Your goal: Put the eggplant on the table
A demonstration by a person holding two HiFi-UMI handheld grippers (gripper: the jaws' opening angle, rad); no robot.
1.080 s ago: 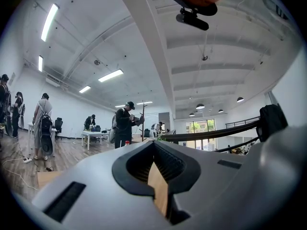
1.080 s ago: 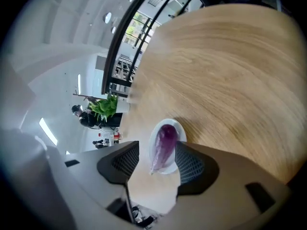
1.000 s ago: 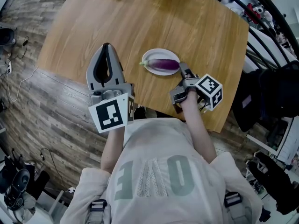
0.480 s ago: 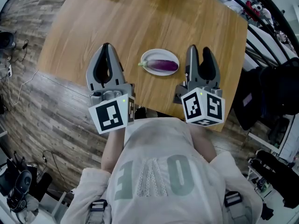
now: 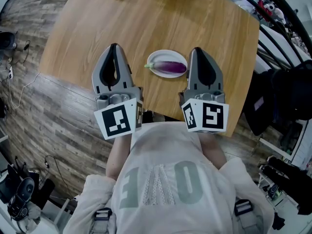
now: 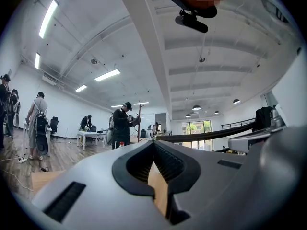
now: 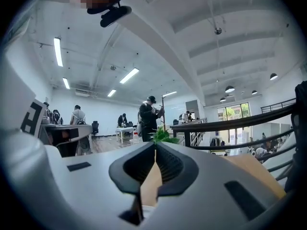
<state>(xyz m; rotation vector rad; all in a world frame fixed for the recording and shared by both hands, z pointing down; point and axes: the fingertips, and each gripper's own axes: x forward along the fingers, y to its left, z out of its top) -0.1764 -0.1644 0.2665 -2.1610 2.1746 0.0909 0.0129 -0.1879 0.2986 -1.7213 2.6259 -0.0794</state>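
While the person in a pale sweatshirt stands at the near edge of the scene, two grey plastic grippers are held level in front of the chest. Each carries a cube with black-and-white square markers. The left gripper has its jaws closed tip to tip with nothing between them. The right gripper is likewise closed and empty, its ribbed black pads meeting.

Between the two tips and just beyond them sits a small white oval plate. On it lies the eggplant, slim, glossy and dark purple, with a green stem cap pointing left. It is probably light and fairly firm, but the smooth skin looks slippery and the rounded body could roll or slip out of a grip. Gripping gently across the thick middle seems safest.

Beneath is the table, warm wood grain with rounded corners and bare surface around the plate. Grey plank flooring shows past its edge.
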